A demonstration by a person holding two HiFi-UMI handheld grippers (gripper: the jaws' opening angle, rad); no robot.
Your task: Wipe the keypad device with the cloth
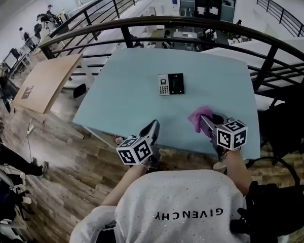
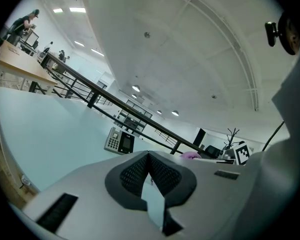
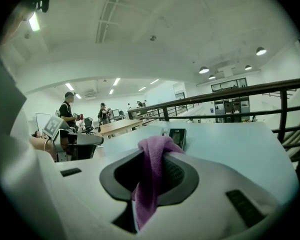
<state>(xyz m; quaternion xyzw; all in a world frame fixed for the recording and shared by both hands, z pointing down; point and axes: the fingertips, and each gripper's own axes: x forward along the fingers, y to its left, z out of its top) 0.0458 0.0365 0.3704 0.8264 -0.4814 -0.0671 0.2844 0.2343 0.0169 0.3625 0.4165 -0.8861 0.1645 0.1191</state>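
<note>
The keypad device (image 1: 171, 84) lies flat near the middle of the pale blue table (image 1: 121, 95); it has a grey keypad half and a black screen half. It also shows small in the left gripper view (image 2: 119, 141) and in the right gripper view (image 3: 177, 136). My right gripper (image 1: 205, 120) hovers over the table's near right part, shut on a purple cloth (image 1: 198, 117) that drapes over its jaws (image 3: 151, 174). My left gripper (image 1: 153, 128) hangs at the near table edge, jaws shut with nothing between them (image 2: 149, 170).
A dark curved railing (image 1: 157, 22) runs behind the table's far edge. A wooden table (image 1: 45, 80) stands to the left on the lower floor. People stand far off at the upper left. Wood floor lies under the near table edge.
</note>
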